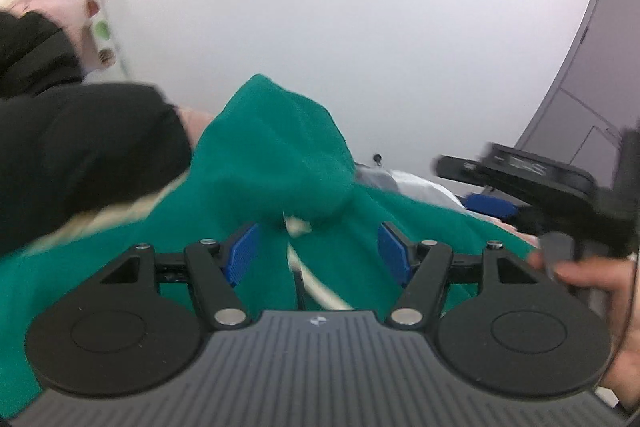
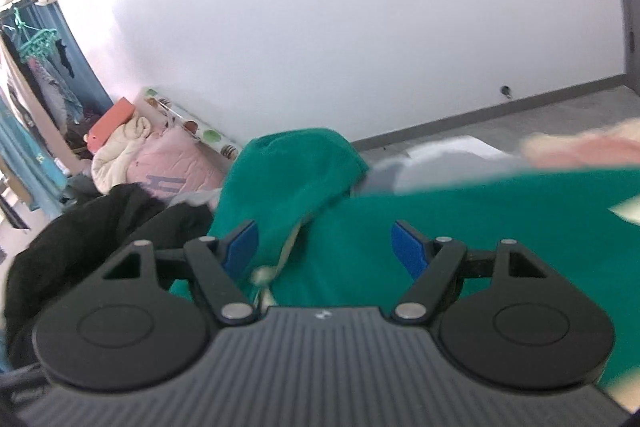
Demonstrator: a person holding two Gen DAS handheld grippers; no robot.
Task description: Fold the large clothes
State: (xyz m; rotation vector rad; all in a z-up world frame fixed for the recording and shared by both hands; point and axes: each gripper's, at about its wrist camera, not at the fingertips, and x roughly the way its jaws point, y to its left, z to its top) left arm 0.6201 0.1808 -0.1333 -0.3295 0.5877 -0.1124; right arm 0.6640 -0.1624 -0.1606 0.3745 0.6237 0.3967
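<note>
Both pairs of blue-padded fingers stand spread wide with nothing pinched. The left gripper (image 1: 318, 249) hangs over a bunched green fleece garment with a hood (image 1: 276, 155), whose cream drawstring (image 1: 298, 227) dangles between the pads without touching either. The right gripper (image 2: 324, 247) hovers over the same green cloth, the hood rising at twelve o'clock and a flatter panel running off toward three o'clock. In the left view the right gripper's black body shows at three o'clock, held in a bare hand (image 1: 592, 279).

A black garment (image 1: 80, 155) lies against the green one at nine o'clock. I judge that to be the main risk: if either gripper closes low on that side, it may catch black cloth along with green and drag both into the fold. The drawstring is another snag; a grip taken on cord alone would likely slip or pull the hood askew. The cloth is also heaped, so a fold begun without spreading it would come out lumpy.

No basket or bin is visible; at ten o'clock in the right view there is only a loose pile of pink and cream bedding (image 2: 156, 151).
</note>
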